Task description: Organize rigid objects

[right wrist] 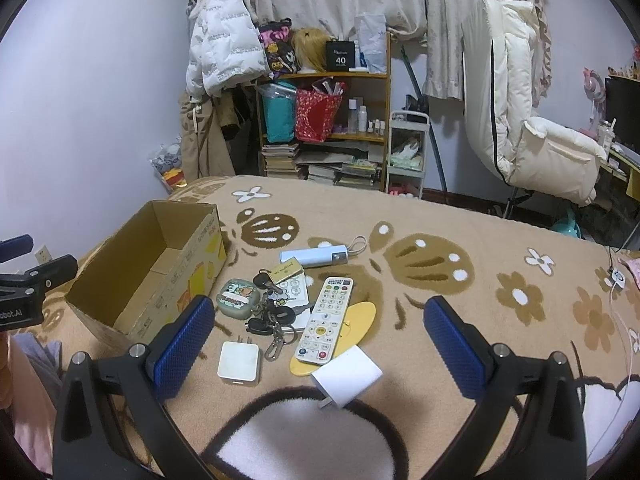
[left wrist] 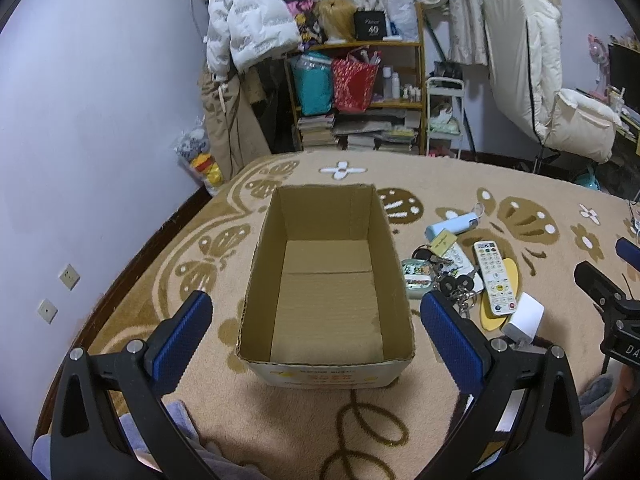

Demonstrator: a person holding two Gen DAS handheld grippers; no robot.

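The cardboard box (left wrist: 326,280) sits empty on the bed; the remote (right wrist: 326,318), keys (right wrist: 272,314), 2 chargers and the rest lie just beside it, so nothing is packed. Both hand-held grippers (left wrist: 316,322) (right wrist: 318,334) gape wide, holding nothing

A black box (right wrist: 340,55) on top of the wooden shelf (right wrist: 382,76) bears a white "40", just right of the blond wig (right wrist: 309,49). The left tongs' body (right wrist: 18,312), at the right wrist view's left edge, shows "bot.AI". Print on the cardboard box (right wrist: 192,268) is too blurred to read.
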